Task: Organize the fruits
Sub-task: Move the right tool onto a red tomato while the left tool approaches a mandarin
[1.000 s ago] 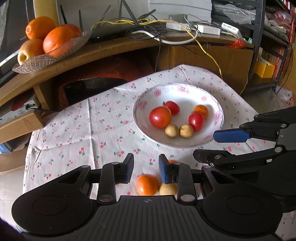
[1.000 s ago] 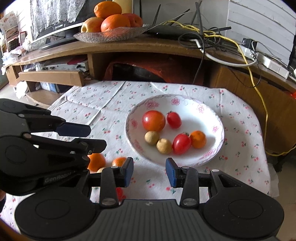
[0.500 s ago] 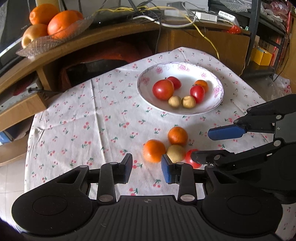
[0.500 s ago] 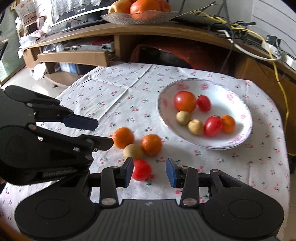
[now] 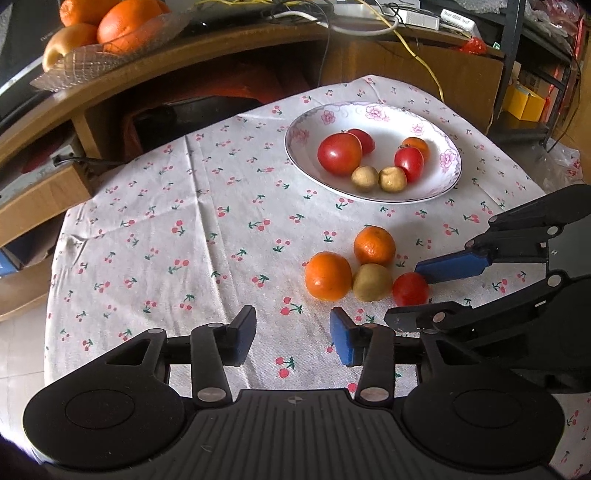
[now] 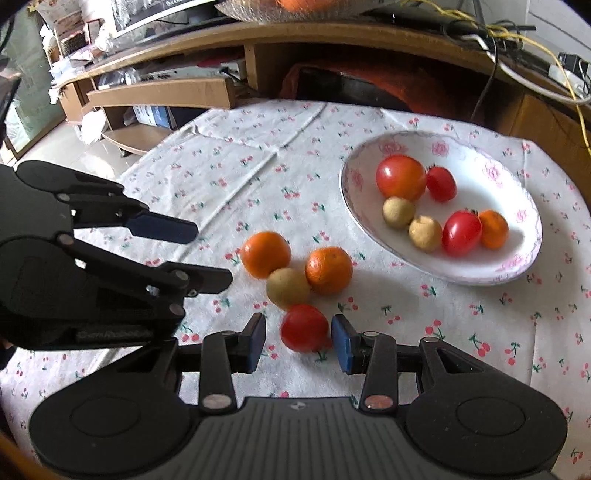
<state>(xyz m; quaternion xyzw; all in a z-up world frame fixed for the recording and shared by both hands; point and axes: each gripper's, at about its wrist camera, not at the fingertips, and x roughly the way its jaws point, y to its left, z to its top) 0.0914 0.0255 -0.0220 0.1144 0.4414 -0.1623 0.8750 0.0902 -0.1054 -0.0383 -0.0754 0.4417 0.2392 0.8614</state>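
A white floral bowl (image 5: 452,173) (image 6: 524,206) holds a big tomato (image 5: 339,153), small tomatoes, two tan fruits and a small orange. On the cherry-print cloth lie two oranges (image 5: 328,275) (image 5: 374,246), a tan fruit (image 5: 371,282) and a red tomato (image 5: 410,289) (image 6: 304,328). My right gripper (image 6: 298,338) is open, its blue pads either side of that tomato with gaps showing. My left gripper (image 5: 292,331) is open and empty, over bare cloth just short of the loose fruits. Each gripper also shows in the other's view: right gripper (image 5: 424,291), left gripper (image 6: 205,254).
Behind the table runs a curved wooden shelf (image 5: 221,55) with a glass dish of oranges and an apple (image 5: 107,33), plus cables and a power strip (image 5: 413,18). A metal rack (image 5: 524,55) stands at the far right. The table's cloth edge (image 5: 51,295) drops off at the left.
Both grippers have pulled back from the bowl and dropped toward the loose fruits. The right gripper has come around the red tomato, which now sits between its pads.
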